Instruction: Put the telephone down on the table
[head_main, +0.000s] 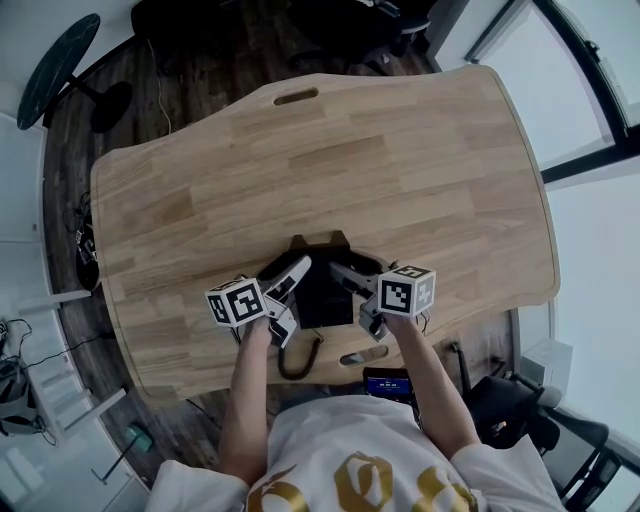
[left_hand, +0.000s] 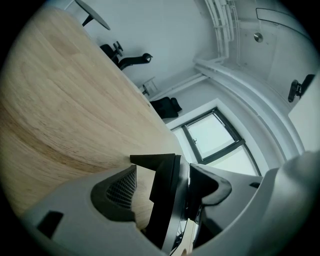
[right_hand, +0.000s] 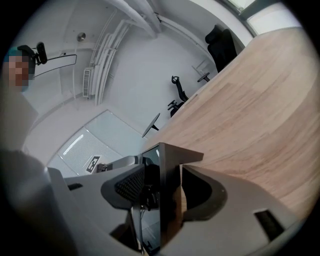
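A black desk telephone (head_main: 322, 285) rests on the wooden table (head_main: 400, 170) near its front edge, and its coiled cord (head_main: 298, 360) curls toward the person. My left gripper (head_main: 288, 298) flanks its left side and my right gripper (head_main: 355, 297) its right side. In the left gripper view the telephone's edge (left_hand: 165, 200) stands between the jaws of the left gripper (left_hand: 162, 177), with bare wood showing beside one pad. In the right gripper view the telephone's edge (right_hand: 167, 190) stands between the jaws of the right gripper (right_hand: 165, 175), with a narrow gap on one side.
The table has a cable slot (head_main: 296, 97) at its far edge and another slot (head_main: 362, 355) at the near edge. Black office chairs (head_main: 380, 25) stand beyond the table and a round side table (head_main: 57, 55) at far left. Windows run along the right.
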